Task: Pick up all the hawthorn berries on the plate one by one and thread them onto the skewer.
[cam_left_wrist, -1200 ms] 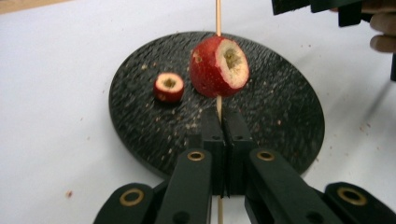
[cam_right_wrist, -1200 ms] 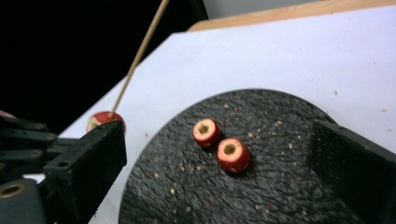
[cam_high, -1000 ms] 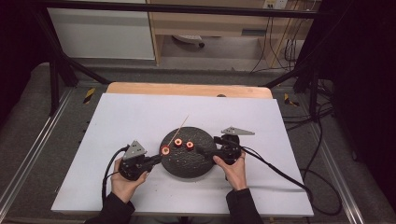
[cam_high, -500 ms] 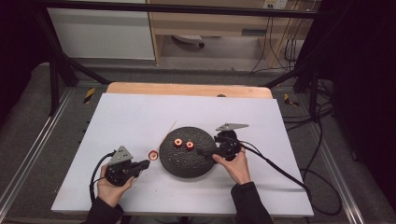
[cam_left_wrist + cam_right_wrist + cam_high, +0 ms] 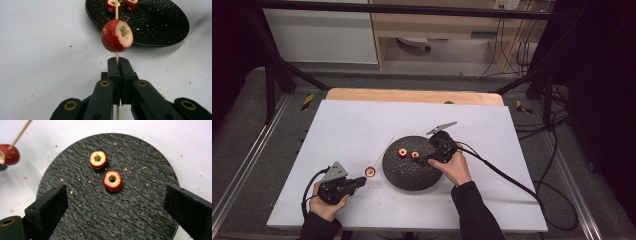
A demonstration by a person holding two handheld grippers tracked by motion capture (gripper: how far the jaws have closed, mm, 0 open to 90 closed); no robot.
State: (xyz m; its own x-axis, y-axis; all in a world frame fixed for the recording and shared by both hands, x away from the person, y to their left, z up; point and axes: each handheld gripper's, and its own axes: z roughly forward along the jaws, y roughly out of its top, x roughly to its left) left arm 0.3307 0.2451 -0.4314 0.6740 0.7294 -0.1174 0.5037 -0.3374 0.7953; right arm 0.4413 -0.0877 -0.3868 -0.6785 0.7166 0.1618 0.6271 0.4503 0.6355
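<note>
A black round plate [image 5: 409, 177] lies on the white table and holds two cored red fruits [image 5: 402, 152] [image 5: 415, 154]. My left gripper [image 5: 362, 181] is to the plate's left, shut on a thin wooden skewer [image 5: 116, 10]. A third red fruit [image 5: 117, 35] is threaded on the skewer just beyond the jaws. My right gripper [image 5: 426, 159] hovers over the plate's right half with its jaws wide apart. They have just been closing a little, with nothing gripped. In the right gripper view the two fruits [image 5: 98, 159] [image 5: 113, 180] lie ahead of the jaws, and the skewered fruit [image 5: 8, 154] is at the far left.
Crumbs are scattered over the plate [image 5: 100, 215] and the white table top [image 5: 362, 125]. A wooden board edge [image 5: 412, 95] runs along the table's far side. Cables trail off to the right [image 5: 512, 180].
My left gripper has drawn the skewer and its fruit off the plate, leftward and toward the person. The right gripper has shifted slightly over the plate's right side.
</note>
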